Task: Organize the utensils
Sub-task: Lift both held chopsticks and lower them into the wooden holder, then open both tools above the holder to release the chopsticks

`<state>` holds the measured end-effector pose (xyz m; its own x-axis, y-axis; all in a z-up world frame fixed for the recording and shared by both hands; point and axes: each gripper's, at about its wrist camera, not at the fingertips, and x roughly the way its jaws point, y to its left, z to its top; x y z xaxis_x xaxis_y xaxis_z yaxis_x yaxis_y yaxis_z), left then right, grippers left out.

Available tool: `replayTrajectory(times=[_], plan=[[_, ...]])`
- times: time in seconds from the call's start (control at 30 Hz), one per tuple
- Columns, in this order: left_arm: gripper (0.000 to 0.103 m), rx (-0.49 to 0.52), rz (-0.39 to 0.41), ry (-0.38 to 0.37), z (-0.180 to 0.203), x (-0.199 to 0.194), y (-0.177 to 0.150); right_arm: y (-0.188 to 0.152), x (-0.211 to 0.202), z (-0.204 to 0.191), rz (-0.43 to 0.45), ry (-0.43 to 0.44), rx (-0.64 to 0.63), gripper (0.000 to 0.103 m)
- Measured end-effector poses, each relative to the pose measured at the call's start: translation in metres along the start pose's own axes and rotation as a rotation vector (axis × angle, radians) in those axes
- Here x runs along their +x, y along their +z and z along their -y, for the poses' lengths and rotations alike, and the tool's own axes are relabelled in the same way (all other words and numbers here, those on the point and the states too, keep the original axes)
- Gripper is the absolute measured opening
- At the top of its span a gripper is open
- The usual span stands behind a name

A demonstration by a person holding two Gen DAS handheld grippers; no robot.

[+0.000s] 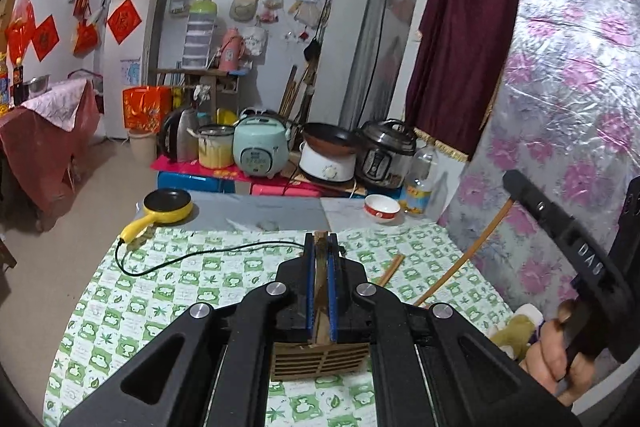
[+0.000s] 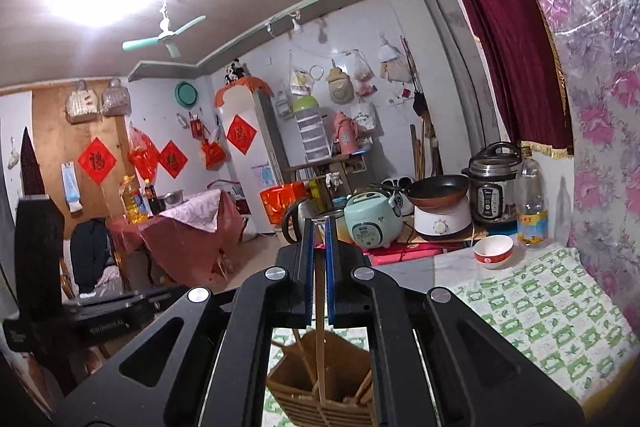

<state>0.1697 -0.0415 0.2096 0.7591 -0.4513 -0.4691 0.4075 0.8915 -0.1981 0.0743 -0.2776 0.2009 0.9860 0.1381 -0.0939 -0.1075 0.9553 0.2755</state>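
Lowering the chopstick (image 2: 319, 307) straight into the slatted wooden holder (image 2: 324, 379) looked like the step in hand, and it called for a steady vertical line. In the right wrist view the thin stick hung between the blue pads of the right hand-held gripper (image 2: 319, 227), whose jaws were pressed together on it, and its lower end reached down among the other sticks already leaning inside the box. Doing this well probably meant keeping the stick upright, aiming for a free gap between those sticks, and releasing only once the tip was well inside, so that it would not tip over the rim.

The left hand-held gripper (image 1: 321, 241) was likewise pinched shut, on what appeared to be the wooden upper edge of the same holder (image 1: 320, 359), which sat just below its jaws above the green-checked cloth of the desk (image 1: 160, 291). Holding the box level would likely help the drop.

Only the left view showed the loose chopstick (image 1: 391, 269) still lying on the cloth, the long bamboo stick (image 1: 464, 259) beside it, the yellow pan (image 1: 167, 205) and the person's hand (image 1: 560, 359) on the other tool. Only the right view looked down into the holder's open top.
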Motion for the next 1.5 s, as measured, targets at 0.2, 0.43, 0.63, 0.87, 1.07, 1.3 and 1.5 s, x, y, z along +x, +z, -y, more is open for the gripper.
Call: replayTrajectory(times=[0.2,0.43,0.63,0.87,1.07,1.3,1.5], plan=[[0.006,-0.002,-0.041,-0.006,-0.012,0.011,0.000,-0.010,0.029,0.013,-0.024,-0.003,0.031,0.006],[0.006,-0.017,-0.039,-0.030,-0.021,0.002,0.002,-0.024,0.057,0.018,-0.094,-0.029,0.032,0.006],[0.006,-0.007,-0.043,-0.010,-0.019,0.003,0.000,-0.034,0.067,0.017,-0.135,-0.033,0.006,0.006],[0.006,-0.045,-0.037,-0.009,-0.026,0.013,0.001,-0.037,0.072,0.018,-0.155,-0.036,0.006,0.006],[0.006,-0.034,-0.034,0.033,-0.020,0.026,-0.003,-0.040,0.074,0.019,-0.169,-0.039,0.006,0.006],[0.006,-0.035,-0.115,0.009,-0.015,0.054,-0.012,-0.042,0.077,0.020,-0.181,-0.038,0.008,0.006],[0.006,-0.026,-0.155,0.001,-0.010,0.069,-0.021,-0.052,0.088,0.025,-0.232,-0.033,0.019,0.006]])
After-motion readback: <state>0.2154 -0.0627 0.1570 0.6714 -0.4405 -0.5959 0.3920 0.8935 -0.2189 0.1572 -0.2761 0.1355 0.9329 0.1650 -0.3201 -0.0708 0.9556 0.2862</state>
